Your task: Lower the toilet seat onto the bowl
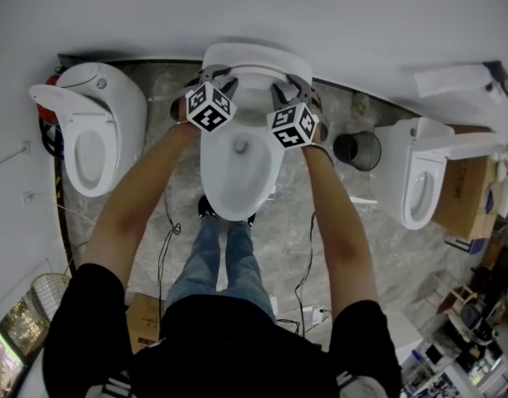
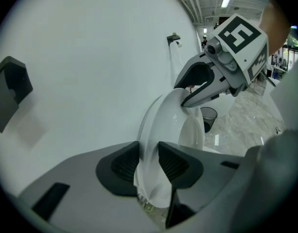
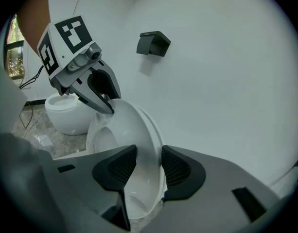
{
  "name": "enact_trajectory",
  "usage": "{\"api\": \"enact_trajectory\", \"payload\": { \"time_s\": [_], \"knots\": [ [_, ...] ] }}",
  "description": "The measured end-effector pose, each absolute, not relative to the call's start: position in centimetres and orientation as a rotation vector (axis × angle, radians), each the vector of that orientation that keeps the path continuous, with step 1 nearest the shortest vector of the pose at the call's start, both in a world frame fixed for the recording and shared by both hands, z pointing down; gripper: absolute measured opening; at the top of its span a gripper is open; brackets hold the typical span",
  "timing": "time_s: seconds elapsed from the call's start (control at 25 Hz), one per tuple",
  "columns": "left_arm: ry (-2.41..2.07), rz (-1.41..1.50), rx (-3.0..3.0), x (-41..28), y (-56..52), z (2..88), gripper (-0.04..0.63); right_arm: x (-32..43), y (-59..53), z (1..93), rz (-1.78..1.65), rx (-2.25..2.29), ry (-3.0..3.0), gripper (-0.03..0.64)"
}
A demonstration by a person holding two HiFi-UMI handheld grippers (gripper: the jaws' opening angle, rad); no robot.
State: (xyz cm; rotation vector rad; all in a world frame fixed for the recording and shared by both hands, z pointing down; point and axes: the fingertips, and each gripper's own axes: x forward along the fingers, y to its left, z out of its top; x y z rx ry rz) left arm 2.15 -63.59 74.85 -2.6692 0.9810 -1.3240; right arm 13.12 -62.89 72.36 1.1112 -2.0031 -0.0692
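Fingers (image 2: 123, 165) of left gripper (image 2: 149, 153) clamped on the toilet seat (image 2: 164, 115) rim, bottom centre of its view. Right gripper (image 3: 149, 161) fingers pinch the opposite rim the same way. Head view: seat upright against the wall (image 1: 361, 23), top centre, above the bowl (image 1: 237, 181). Grasp looks done; lowering not started yet, I'd judge.

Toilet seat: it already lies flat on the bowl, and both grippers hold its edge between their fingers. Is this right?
Not quite. The toilet seat does not lie flat on the bowl; it stands raised near the wall, as the left gripper view shows. The rest is right: the left gripper and the right gripper each hold its edge between their fingers.
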Motion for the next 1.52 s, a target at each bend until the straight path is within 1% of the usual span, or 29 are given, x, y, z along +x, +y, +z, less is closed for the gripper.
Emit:
{"api": "enact_trajectory", "payload": {
  "time_s": [1.0,1.52],
  "knots": [
    [1.047,-1.237,-2.676,0.8,-55.3,73.1,0.112,12.1,-54.4,70.8,-0.153,1.104,-1.991,0.149],
    [0.981,-1.247,-2.577,0.2,-48.8,73.0,0.104,11.3,-48.0,70.9,-0.192,1.06,-1.985,0.141]
  ]
}}
